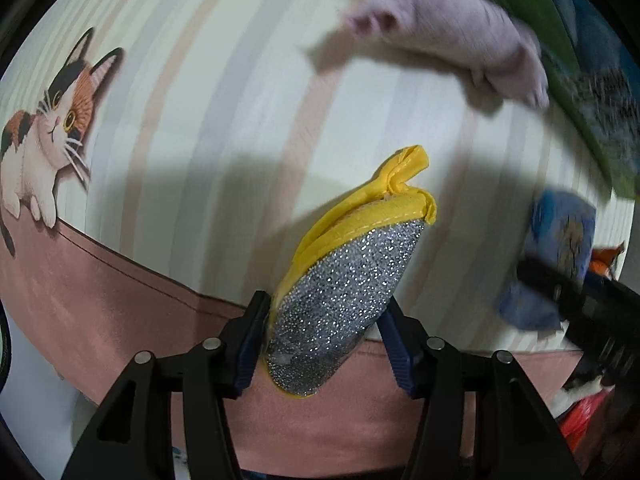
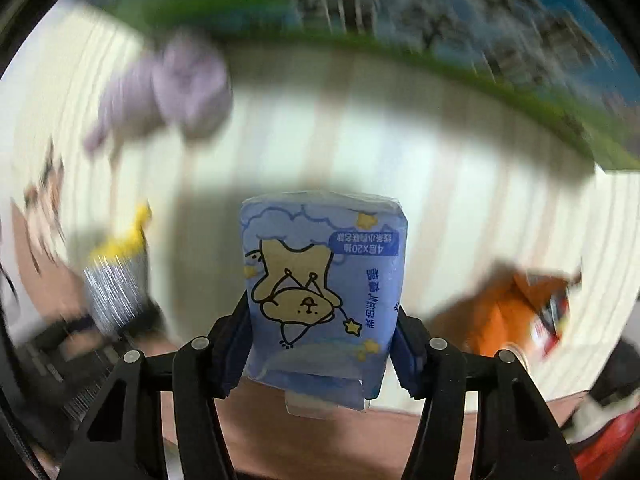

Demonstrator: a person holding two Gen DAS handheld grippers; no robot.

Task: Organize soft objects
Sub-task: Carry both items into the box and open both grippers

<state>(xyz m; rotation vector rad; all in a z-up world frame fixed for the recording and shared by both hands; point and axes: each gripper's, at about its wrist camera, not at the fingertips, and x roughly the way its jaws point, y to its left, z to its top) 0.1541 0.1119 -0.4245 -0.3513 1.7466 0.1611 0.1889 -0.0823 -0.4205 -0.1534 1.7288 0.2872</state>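
My left gripper [image 1: 324, 336] is shut on a silver glitter scrubbing pad with yellow trim [image 1: 340, 280], held above the striped tablecloth [image 1: 208, 120]. My right gripper [image 2: 320, 344] is shut on a blue tissue pack with a cartoon bear [image 2: 324, 292], also held above the cloth. The tissue pack shows blurred at the right of the left wrist view [image 1: 556, 248]. The pad shows blurred at the left of the right wrist view [image 2: 116, 280]. A lilac plush toy [image 1: 452, 40] lies on the cloth at the back; it also shows in the right wrist view [image 2: 172, 92].
A green and blue picture book or board [image 1: 576, 80] lies along the far edge. An orange packet [image 2: 516, 312] lies at the right. A red object [image 2: 608, 440] sits at the lower right. A printed cat [image 1: 44, 128] decorates the cloth at the left.
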